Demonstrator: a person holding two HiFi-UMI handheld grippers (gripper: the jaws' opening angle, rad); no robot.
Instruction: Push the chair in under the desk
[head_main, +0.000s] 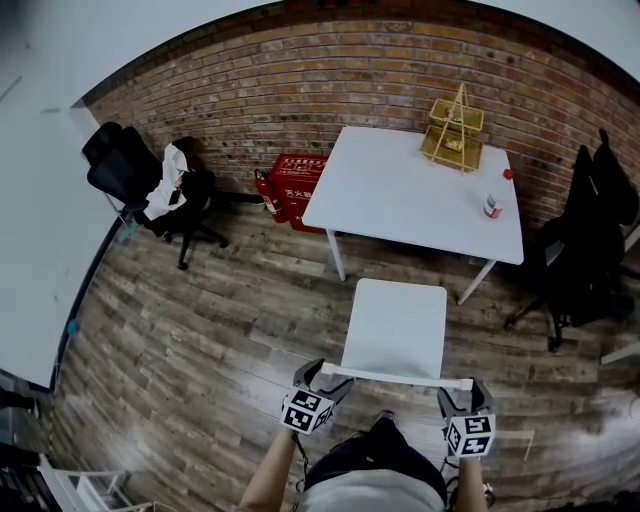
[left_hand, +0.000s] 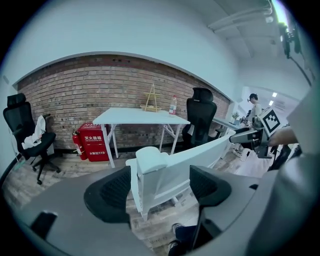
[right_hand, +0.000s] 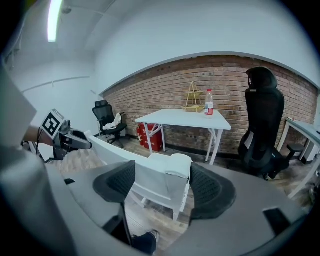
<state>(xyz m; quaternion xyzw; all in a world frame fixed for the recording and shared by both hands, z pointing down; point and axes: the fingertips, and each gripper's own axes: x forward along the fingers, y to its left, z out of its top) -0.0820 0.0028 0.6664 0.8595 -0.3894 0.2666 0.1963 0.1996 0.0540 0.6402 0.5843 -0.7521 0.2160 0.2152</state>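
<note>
A white chair (head_main: 396, 318) stands on the wood floor in front of the white desk (head_main: 400, 195), its seat outside the desk's edge. The top rail of its back (head_main: 395, 377) runs across just in front of me. My left gripper (head_main: 322, 372) straddles the rail's left end (left_hand: 150, 165), jaws open, with a gap beside the right pad (left_hand: 207, 185). My right gripper (head_main: 478, 385) straddles the rail's right end (right_hand: 170, 167), its jaws wide open close on either side of the corner. Each gripper view shows the other gripper at the rail's far end.
On the desk stand a wooden rack (head_main: 455, 130) and a bottle (head_main: 493, 205). A red fire-extinguisher box (head_main: 295, 185) sits at the brick wall left of the desk. Black office chairs stand at the left (head_main: 150, 185) and right (head_main: 580, 250). My shoe (left_hand: 177, 232) is below the chair.
</note>
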